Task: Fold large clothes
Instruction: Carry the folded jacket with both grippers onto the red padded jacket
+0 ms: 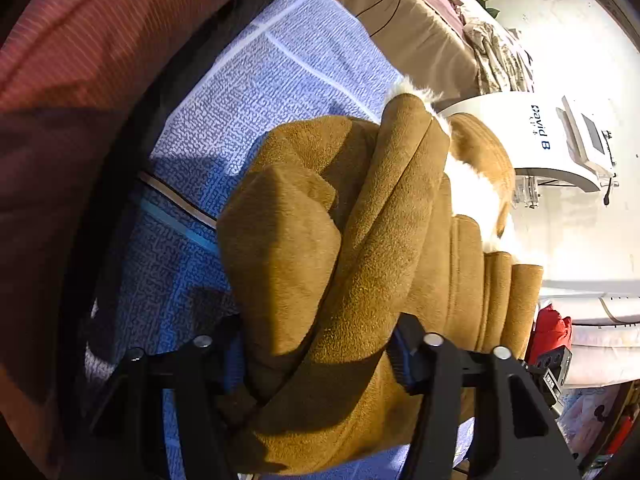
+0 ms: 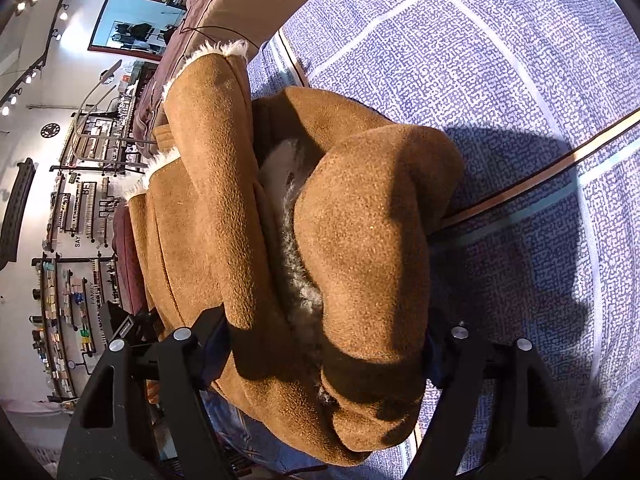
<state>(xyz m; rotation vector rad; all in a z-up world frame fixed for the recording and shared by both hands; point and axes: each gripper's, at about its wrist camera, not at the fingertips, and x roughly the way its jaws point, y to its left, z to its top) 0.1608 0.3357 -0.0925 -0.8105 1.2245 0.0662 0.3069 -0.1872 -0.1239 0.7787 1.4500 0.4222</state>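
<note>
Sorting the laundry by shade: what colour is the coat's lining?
The lining of the tan coat is fluffy white, clearest in the right wrist view.

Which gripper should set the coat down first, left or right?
Probably neither leads. The left gripper and right gripper each clamp a thick bundle of the brown coat over the blue blanket. If forced: right, with more open blanket in its view.
</note>
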